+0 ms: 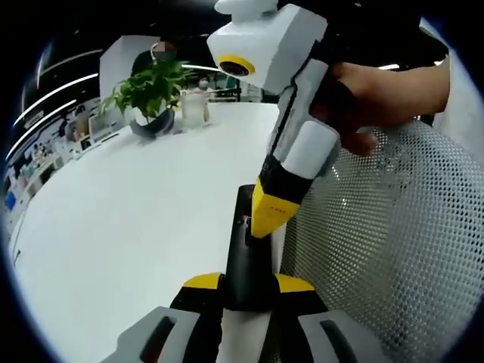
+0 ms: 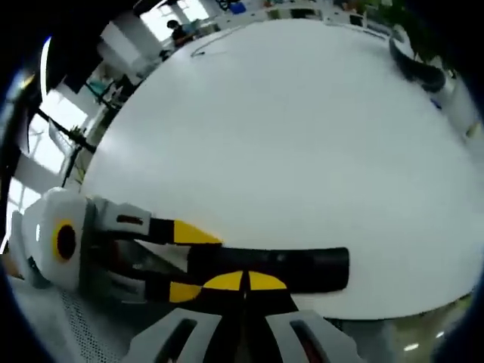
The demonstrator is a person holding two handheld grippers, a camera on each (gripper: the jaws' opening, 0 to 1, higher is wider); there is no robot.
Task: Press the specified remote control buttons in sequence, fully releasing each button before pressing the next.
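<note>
My left gripper [image 1: 248, 291] is clenched on the near end of the remote control [image 1: 246, 249], a long black bar; the yellow-tipped jaws sit tight against its two sides. The remote reaches away from the jaws over the near edge of the white table [image 1: 128, 219], its far end in the air above the tabletop.

My right gripper [image 1: 271, 214] comes down from above in the left gripper view, held in my hand [image 1: 378, 102]. Its jaws are drawn together, with nothing between them, and their yellow tips [image 1: 266, 218] rest on the remote's upper face, about midway along its length (I cannot make out which button lies under them).

In the right gripper view the remote [image 2: 283, 268] lies crosswise just beyond my right gripper's [image 2: 243, 281] closed yellow tips, which meet its near side. The left gripper [image 2: 185, 261] enters from the left and clasps the remote's left end.

To the right of the remote in the left gripper view stands a white mesh chair back [image 1: 393, 242]. At the far side of the table is a potted plant [image 1: 151, 94] in a dark bowl, with a clear container [image 1: 195, 107] just to its right.
</note>
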